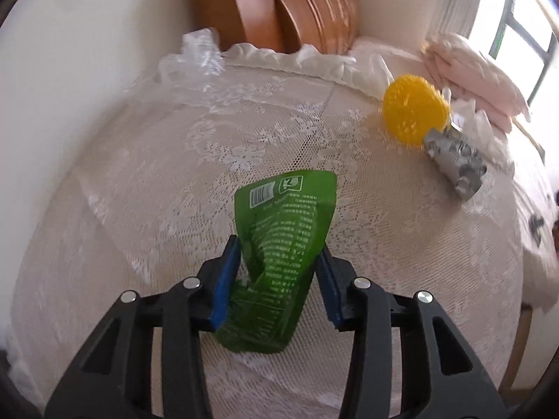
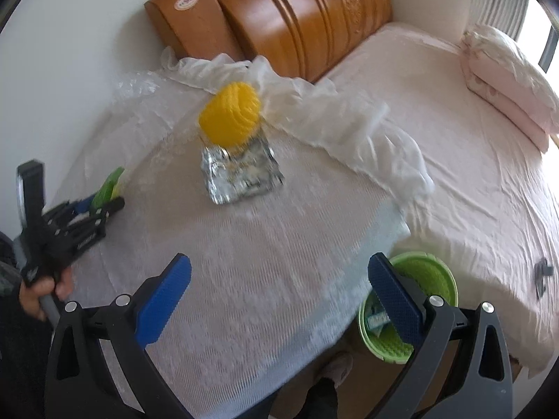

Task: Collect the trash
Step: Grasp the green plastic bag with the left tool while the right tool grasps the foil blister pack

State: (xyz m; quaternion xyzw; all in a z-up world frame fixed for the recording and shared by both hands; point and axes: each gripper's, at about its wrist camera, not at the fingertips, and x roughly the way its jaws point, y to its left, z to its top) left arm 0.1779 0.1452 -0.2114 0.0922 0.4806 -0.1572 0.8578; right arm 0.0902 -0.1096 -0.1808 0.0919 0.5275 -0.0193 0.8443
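My left gripper point(image 1: 279, 249) is shut on a crumpled green snack bag point(image 1: 279, 244) just above the lace-covered table point(image 1: 174, 174); it also shows at the left of the right wrist view point(image 2: 104, 206), with the bag's green edge point(image 2: 108, 183) sticking out. A yellow mesh scrubber ball point(image 1: 414, 110) point(image 2: 230, 113) and a crumpled silver foil wrapper point(image 1: 454, 160) point(image 2: 239, 173) lie together on the table. My right gripper point(image 2: 279, 276) is open and empty over the table's near edge. A green trash bin point(image 2: 419, 300) stands on the floor below, with some trash inside.
Clear crumpled plastic point(image 1: 195, 56) point(image 2: 139, 83) lies at the table's far edge near the white wall. A white cloth point(image 2: 332, 122) drapes between table and bed. The pink bed point(image 2: 471, 174) with folded pillows point(image 2: 506, 80) and a wooden headboard point(image 2: 297, 17) lies to the right.
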